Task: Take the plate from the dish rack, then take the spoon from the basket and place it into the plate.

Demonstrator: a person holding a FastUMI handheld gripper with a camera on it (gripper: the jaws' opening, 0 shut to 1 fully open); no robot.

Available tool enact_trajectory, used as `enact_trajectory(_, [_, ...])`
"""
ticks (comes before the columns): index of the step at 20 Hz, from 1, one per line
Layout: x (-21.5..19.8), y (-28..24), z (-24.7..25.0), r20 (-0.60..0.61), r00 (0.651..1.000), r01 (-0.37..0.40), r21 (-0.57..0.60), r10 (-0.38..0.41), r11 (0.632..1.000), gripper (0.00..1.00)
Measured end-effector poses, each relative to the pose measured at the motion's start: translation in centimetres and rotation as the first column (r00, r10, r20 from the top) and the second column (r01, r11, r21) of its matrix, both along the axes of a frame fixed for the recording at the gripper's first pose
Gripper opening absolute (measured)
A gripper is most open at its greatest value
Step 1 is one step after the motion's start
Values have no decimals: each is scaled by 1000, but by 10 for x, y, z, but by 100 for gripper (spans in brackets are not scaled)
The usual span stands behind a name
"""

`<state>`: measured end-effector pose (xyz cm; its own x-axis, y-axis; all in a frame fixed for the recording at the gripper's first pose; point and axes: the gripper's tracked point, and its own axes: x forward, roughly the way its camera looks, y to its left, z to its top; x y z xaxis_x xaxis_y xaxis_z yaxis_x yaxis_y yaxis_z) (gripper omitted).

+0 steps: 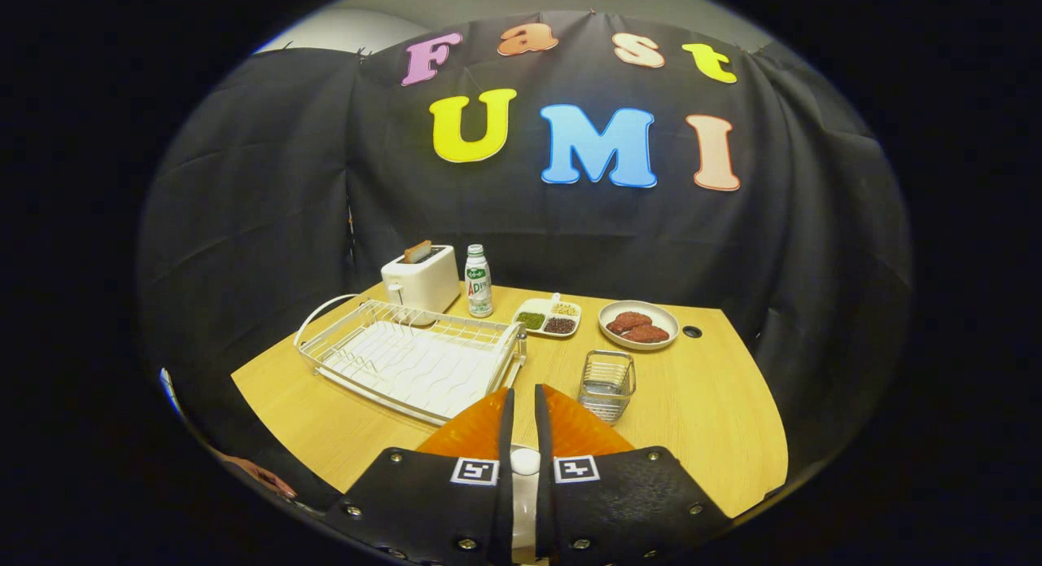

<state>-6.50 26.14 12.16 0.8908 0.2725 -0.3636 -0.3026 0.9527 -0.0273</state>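
Black cloth was hung behind a wooden worktop (700, 403) on which the things were laid out. At the back a toaster (422, 278) was seen with a slice standing in its slot, and a small bottle (478, 281) was stood just beside it. A white wire dish rack (411, 356) was set in front of the toaster, its slots bare. Near the bottle a divided dish (548, 318) of seeds and beans was placed, and beside that a bowl (638, 324) with reddish-brown pieces. A small wire basket (607, 383) was stood just ahead of the claw (522, 403), slightly to one side. The claw's fingers were drawn nearly together, with only a narrow gap left. A white, rounded thing was glimpsed low between them, perhaps the spoon (524, 462); whether it was gripped could not be told. The plate was not made out clearly.
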Motion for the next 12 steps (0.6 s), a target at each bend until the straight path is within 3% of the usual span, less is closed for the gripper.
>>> enact_trajectory(12, [10,64,-44,-114,981,-161,-38,156,986,10])
